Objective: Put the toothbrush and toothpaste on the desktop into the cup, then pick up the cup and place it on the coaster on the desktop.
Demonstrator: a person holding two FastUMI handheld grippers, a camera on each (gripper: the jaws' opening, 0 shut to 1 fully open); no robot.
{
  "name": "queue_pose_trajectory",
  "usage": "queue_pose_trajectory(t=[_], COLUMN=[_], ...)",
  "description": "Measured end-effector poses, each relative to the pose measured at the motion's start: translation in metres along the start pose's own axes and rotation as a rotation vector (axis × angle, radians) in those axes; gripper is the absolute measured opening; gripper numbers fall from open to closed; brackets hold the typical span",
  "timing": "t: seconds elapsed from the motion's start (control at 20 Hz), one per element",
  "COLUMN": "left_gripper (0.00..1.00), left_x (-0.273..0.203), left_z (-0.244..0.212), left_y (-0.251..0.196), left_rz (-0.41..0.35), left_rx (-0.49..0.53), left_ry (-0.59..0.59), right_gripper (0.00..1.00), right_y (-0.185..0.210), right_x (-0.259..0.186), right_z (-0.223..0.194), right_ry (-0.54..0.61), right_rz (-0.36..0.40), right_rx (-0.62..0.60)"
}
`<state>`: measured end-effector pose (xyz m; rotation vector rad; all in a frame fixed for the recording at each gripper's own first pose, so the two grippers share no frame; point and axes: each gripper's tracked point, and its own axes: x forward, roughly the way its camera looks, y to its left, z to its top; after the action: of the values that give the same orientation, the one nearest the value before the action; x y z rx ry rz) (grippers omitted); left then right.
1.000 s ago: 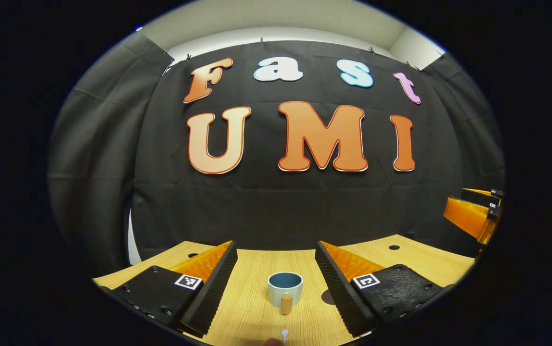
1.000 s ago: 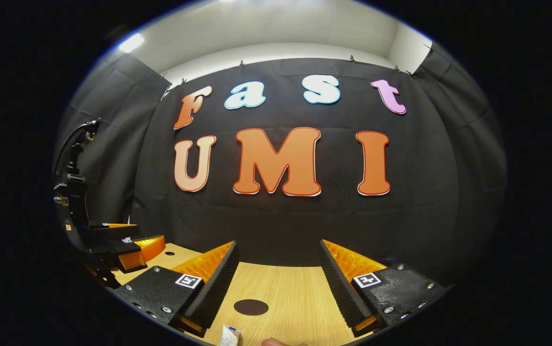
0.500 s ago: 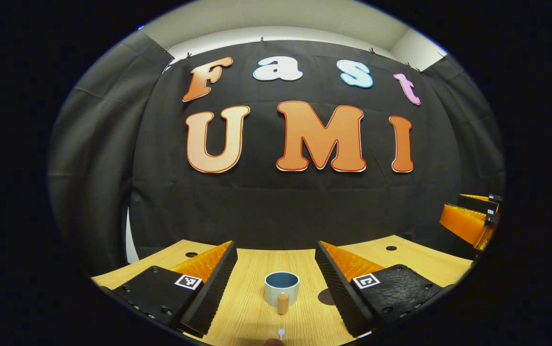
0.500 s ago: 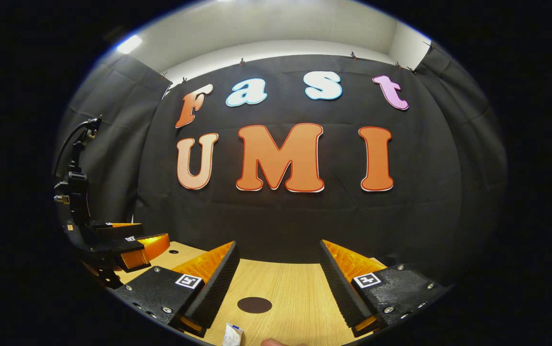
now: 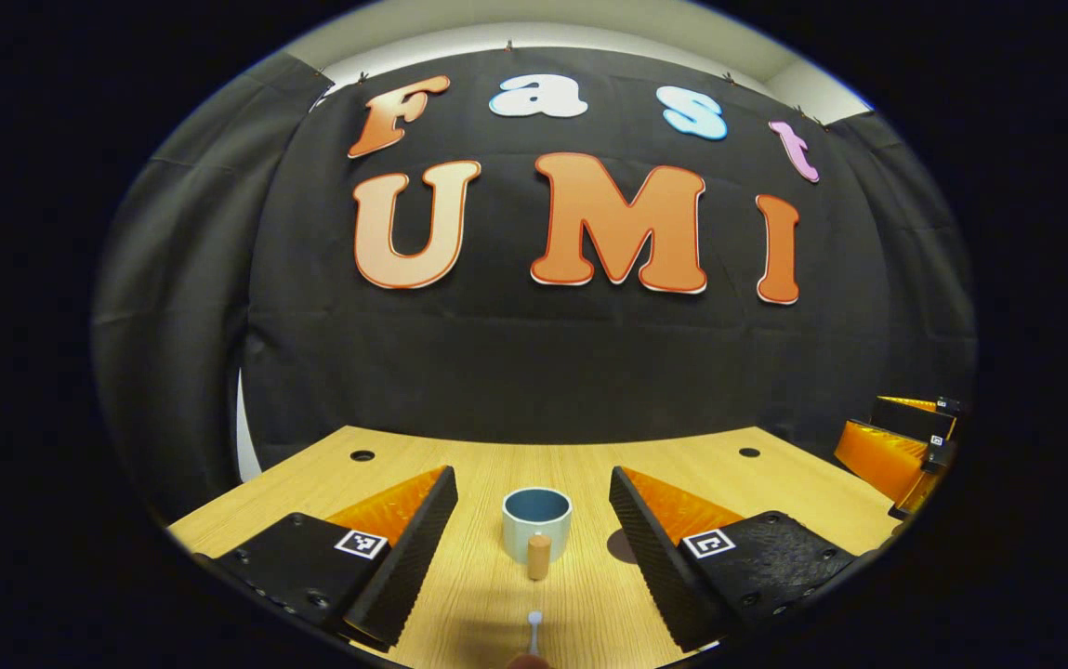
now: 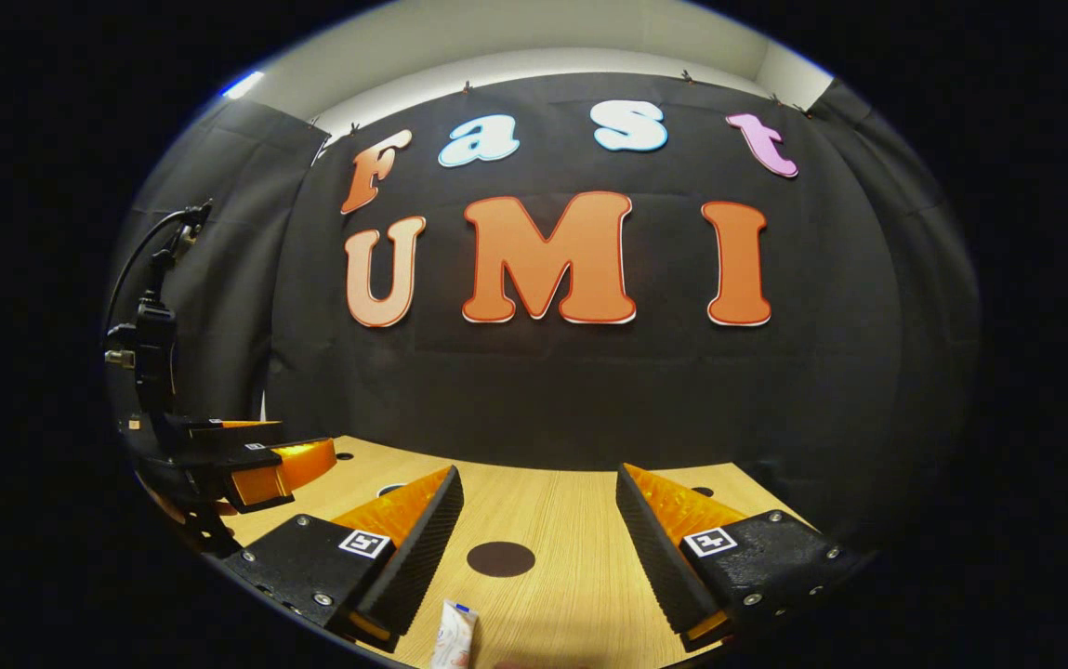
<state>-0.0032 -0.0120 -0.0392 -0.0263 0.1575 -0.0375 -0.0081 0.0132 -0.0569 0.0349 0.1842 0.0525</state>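
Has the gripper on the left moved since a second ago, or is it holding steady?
Yes. In the left gripper view the left gripper has tipped downward: the wall sits higher, and more of the desktop shows behind the cup.

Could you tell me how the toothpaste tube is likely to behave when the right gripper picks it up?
The toothpaste tube lies flat on the desk, so it probably won't roll. It looks small, so probably light. Its crimped end suggests a soft body that may dent or slip between the fingers.
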Motion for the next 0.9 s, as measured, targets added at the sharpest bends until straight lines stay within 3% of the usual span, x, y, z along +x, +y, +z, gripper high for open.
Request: queue_pose_trajectory(t=[0.9], left_gripper=[0.99], left_x=[-0.003], left_z=[-0.119], left_y=[0.002], left_rz=[-0.015], left_rx=[-0.009], left_ry=[0.372], right_gripper=[0.98], right_y=[0.038], right_x=[-0.003], right_z=[-0.136], right_ry=[0.432], right_rz=[0.102], right_rx=[0.093])
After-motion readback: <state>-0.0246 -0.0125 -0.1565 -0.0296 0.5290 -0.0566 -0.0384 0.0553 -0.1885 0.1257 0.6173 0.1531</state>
